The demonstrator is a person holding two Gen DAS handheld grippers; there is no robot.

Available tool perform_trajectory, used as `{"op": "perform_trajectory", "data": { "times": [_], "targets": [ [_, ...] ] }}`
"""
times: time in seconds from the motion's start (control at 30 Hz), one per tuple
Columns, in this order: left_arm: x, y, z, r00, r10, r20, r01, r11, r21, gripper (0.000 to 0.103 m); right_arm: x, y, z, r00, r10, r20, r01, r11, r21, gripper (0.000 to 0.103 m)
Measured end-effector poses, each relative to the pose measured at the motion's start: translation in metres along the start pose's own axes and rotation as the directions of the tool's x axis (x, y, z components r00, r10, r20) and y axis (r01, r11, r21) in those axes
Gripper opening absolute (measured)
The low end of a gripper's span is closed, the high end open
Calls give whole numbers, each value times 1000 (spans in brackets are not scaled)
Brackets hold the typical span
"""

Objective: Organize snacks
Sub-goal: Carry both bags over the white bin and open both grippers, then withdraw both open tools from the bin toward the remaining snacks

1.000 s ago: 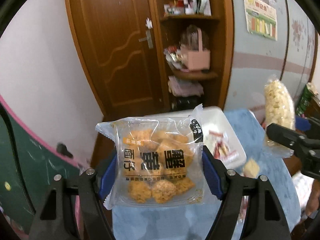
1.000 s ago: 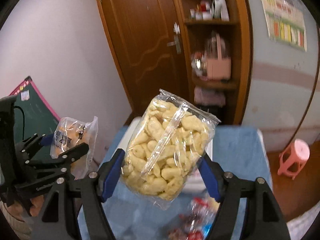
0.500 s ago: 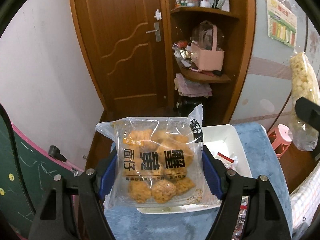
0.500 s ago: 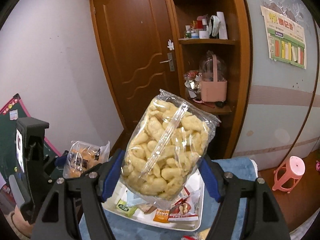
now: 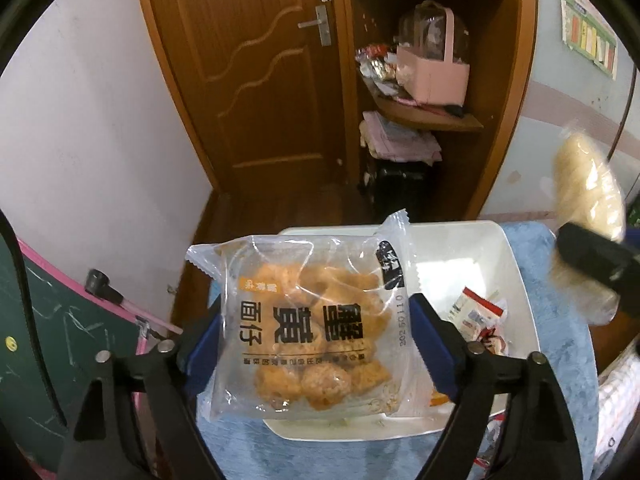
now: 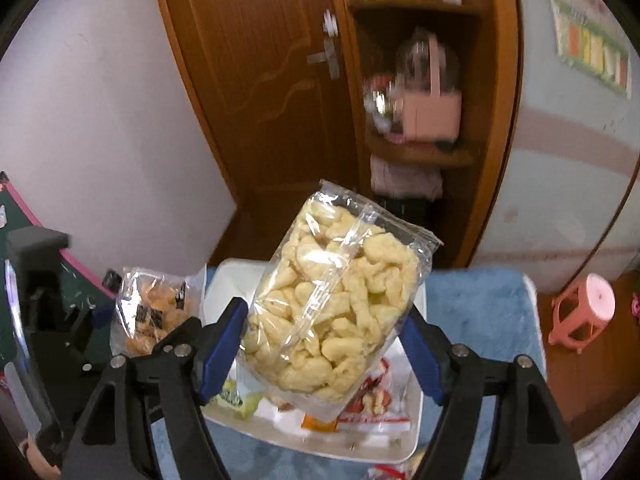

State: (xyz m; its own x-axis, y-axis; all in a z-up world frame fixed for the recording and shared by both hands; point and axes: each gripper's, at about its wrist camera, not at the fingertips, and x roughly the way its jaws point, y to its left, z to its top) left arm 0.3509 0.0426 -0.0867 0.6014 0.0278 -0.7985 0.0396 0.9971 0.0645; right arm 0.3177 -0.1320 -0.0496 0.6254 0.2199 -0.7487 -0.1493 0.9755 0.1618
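Observation:
A clear bag of orange fried snacks [image 5: 308, 320] with black lettering hangs between the blue pads of my left gripper [image 5: 316, 320], over the near left corner of a white tray [image 5: 452, 248]. The left jaws are opening and the pads have drawn off the bag's sides. A clear bag of pale yellow puffs [image 6: 332, 308] stands tilted in my right gripper [image 6: 324, 316], above the tray [image 6: 224, 280]. The right jaws are opening too, with the pads still against the bag. Each view shows the other bag: the orange bag [image 6: 152, 312] at left, the blurred puff bag [image 5: 588, 200] at right.
The tray holds several small wrapped snacks [image 5: 480, 316] and sits on a table with a blue cloth [image 6: 480, 300]. A green chalkboard with a pink frame [image 5: 40, 320] leans at the left. A wooden door [image 5: 248, 80] and shelves are behind; a pink stool [image 6: 584, 312] stands at the right.
Both grippers have moved forward and down over the white tray, which now lies under the bags. The left pads have spread away from the orange bag; the right pads have widened slightly.

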Motion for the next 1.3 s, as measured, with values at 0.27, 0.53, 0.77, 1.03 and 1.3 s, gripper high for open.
{"op": "perform_trajectory", "data": {
  "times": [0.27, 0.53, 0.77, 1.03, 1.3],
  "targets": [
    [-3, 3, -8, 1000, -19, 16, 19, 1000, -3, 103, 6, -6, -5, 1000, 18, 15, -19, 999, 46, 101],
    [-27, 6, -19, 999, -30, 18, 30, 1000, 3, 103, -15, -4, -14, 1000, 24, 15, -24, 999, 30, 101],
    [-66, 7, -29, 998, -47, 41, 47, 999, 10, 103, -55, 2, -24, 999, 25, 45, -26, 1000, 3, 101],
    [-120, 12, -47, 996, -65, 60, 65, 998, 5, 103, -116, 8, -46, 995, 0, 96, 4, 999, -49, 101],
    [-173, -1, -72, 991, -78, 108, 74, 996, 40, 103, -170, 3, -71, 992, -16, 125, 28, 995, -95, 101]
  ]
}}
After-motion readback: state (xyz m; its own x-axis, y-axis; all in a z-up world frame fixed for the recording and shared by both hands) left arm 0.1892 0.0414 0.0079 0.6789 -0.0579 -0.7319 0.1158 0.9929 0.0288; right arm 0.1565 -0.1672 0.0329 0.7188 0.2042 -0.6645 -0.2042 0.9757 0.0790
